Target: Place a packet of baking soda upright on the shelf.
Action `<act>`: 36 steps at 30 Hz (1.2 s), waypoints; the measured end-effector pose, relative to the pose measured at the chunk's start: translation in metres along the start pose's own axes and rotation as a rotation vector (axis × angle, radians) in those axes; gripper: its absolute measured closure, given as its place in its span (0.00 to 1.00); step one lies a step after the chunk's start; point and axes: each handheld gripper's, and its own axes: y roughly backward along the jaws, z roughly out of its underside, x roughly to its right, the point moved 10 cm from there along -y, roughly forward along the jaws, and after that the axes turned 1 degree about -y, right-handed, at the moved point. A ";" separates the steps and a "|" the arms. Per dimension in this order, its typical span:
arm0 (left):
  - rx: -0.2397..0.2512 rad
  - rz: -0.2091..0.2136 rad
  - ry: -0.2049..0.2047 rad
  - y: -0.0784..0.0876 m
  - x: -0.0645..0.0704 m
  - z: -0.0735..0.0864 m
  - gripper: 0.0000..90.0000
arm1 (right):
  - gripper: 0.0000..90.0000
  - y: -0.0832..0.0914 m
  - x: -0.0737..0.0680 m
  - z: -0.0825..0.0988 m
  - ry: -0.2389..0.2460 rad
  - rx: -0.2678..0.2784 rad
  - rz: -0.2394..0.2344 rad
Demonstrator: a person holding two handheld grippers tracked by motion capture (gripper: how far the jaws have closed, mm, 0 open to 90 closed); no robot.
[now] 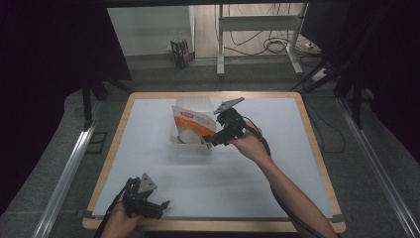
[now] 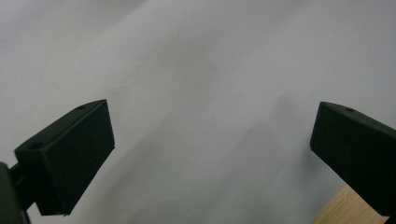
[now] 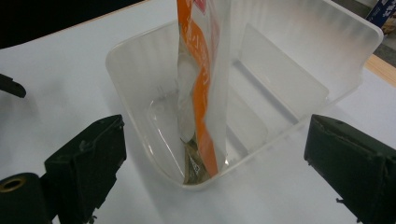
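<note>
My right gripper (image 3: 215, 154) low in its view, jaws apart, nothing between them and the clear plastic bin (image 3: 299, 84) at centre frame, orange-and-white pouch (image 3: 203, 79) standing upright inside it, my left gripper (image 1: 148, 201) jaws apart, lower left over white table (image 1: 277, 168).

Pouch (image 3: 201, 93): white with orange wavy band, red label near top, brownish at bottom corner. Bin (image 3: 299, 79): frosted translucent white. Counter (image 1: 277, 168): pale white sheet, light wood border. Right hand-held gripper (image 1: 212, 141): black, grey three-cornered plate. Left hand-held gripper (image 1: 161, 204): black, same grey plate. Floor (image 1: 64, 144): grey carpet.
</note>
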 end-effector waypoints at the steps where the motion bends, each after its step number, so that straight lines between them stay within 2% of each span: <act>1: 0.000 0.000 0.000 0.000 0.000 0.000 0.00 | 0.06 0.002 0.000 0.002 0.001 0.000 0.000; 18: -0.001 -0.001 0.001 0.000 0.000 0.000 0.00 | 0.05 0.013 -0.004 0.017 0.000 0.012 -0.006; 22: -0.004 -0.002 -0.001 0.000 0.000 0.000 0.00 | 0.05 0.017 -0.006 0.024 -0.015 0.016 -0.011; 29: -0.007 -0.004 -0.005 -0.001 0.000 0.000 0.00 | 0.05 0.019 -0.009 0.034 -0.003 0.011 -0.001; 36: -0.007 -0.004 -0.004 -0.001 0.000 0.000 0.00 | 0.05 0.021 -0.011 0.043 -0.015 0.013 0.003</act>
